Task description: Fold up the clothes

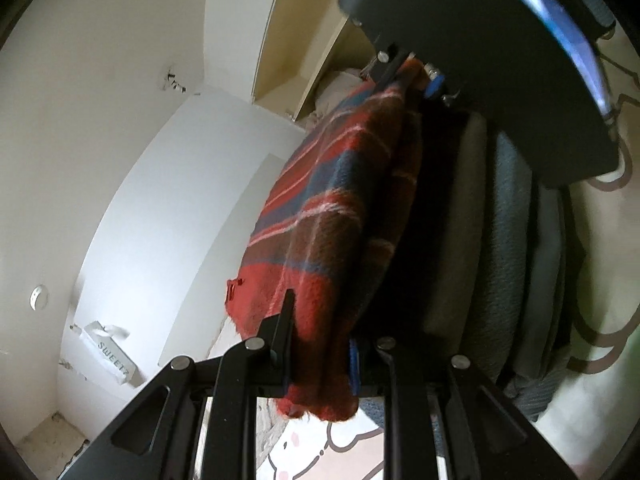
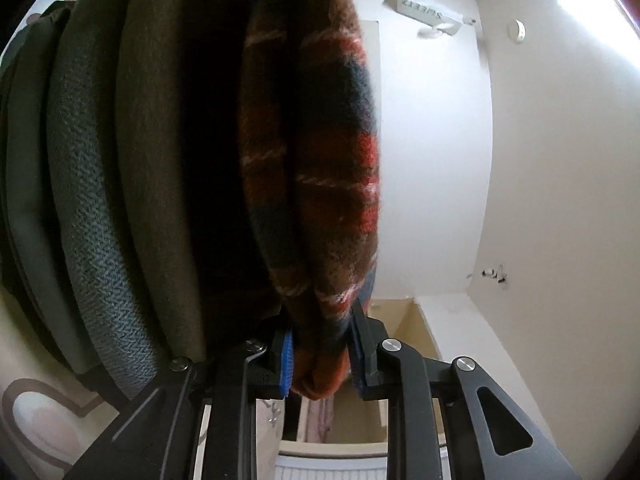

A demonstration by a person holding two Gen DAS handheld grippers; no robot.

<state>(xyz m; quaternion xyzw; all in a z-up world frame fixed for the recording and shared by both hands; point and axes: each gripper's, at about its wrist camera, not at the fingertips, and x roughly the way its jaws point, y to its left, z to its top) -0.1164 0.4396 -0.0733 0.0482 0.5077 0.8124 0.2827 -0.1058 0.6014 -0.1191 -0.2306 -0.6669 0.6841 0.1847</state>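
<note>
A folded red, blue and brown plaid garment (image 1: 340, 200) stretches between my two grippers. My left gripper (image 1: 320, 360) is shut on its near end, the blue pads pressing the thick fold. At the far end of the left wrist view my right gripper (image 1: 412, 76) clamps the other end. In the right wrist view the right gripper (image 2: 320, 356) is shut on the plaid garment (image 2: 320, 160) between its blue pads. Right beside the garment is a stack of folded clothes (image 1: 508, 220) with olive, blue knit and grey layers (image 2: 92, 200). A dark gap separates it from the plaid piece.
The stack rests on a cream sheet with brown cartoon outlines (image 1: 600, 280) (image 2: 40, 412). White walls surround the spot. A white tissue box marked SWEET (image 1: 108, 352) (image 2: 428, 12) stands near a wall. A beige open cabinet (image 1: 304, 52) (image 2: 400, 360) is beyond the garment.
</note>
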